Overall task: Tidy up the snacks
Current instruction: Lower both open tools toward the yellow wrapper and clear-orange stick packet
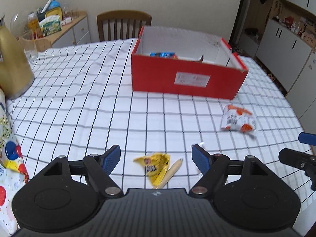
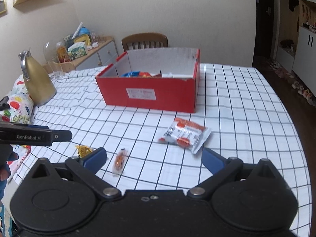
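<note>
A red cardboard box (image 1: 187,77) (image 2: 150,92) stands open on the checked tablecloth, with several snack packets inside. My left gripper (image 1: 156,159) is open, hanging over a crumpled yellow packet (image 1: 156,165) and a tan stick-shaped snack (image 1: 171,170) that lie between its blue pads without touching them. An orange-and-white packet (image 1: 238,120) (image 2: 184,135) lies in front of the box. My right gripper (image 2: 155,158) is open wide, with the orange-and-white packet just beyond its fingers. A small orange wrapped snack (image 2: 119,162) lies near its left finger. The yellow packet (image 2: 84,150) shows partly behind that finger.
A gold jug (image 1: 13,63) (image 2: 37,83) stands at the table's left, beside a patterned cloth (image 1: 9,158) (image 2: 19,106). A wooden chair (image 1: 123,24) (image 2: 145,40) sits behind the box. A cluttered sideboard (image 2: 86,49) lines the left wall. The tablecloth (image 2: 246,108) drops off at the right.
</note>
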{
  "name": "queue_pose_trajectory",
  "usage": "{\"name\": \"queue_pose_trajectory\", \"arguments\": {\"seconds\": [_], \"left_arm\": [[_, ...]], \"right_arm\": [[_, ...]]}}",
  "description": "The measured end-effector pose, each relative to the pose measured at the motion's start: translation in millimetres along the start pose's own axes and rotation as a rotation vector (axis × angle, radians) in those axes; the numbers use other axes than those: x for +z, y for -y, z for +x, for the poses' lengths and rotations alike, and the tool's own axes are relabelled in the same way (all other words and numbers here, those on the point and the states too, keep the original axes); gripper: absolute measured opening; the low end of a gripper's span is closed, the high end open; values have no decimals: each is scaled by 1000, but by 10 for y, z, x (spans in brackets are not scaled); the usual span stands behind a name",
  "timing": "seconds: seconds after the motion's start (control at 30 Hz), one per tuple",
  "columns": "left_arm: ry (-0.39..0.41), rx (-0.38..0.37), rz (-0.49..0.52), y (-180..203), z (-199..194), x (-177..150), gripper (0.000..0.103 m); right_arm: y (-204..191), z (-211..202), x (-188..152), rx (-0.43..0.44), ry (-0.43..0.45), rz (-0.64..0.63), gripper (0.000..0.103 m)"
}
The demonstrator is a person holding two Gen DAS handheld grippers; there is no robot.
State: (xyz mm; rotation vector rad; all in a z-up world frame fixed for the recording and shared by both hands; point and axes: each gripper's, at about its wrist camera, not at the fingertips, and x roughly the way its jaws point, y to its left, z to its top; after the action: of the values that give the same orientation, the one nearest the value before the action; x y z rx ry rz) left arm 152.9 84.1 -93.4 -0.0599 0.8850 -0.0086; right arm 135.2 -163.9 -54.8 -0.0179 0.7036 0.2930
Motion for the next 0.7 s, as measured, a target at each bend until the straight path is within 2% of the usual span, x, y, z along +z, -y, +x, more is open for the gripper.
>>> {"name": "queue_pose_trajectory", "arguments": {"seconds": [0.23,0.7], "left_arm": [[-59,39,6,-101,262,-137,79],[-145,10,1,-188,669,-173,79]], "right_arm": [[-96,228,-127,-3,-61,-7,103],[-363,749,-248,24,-189,-72,96]]}}
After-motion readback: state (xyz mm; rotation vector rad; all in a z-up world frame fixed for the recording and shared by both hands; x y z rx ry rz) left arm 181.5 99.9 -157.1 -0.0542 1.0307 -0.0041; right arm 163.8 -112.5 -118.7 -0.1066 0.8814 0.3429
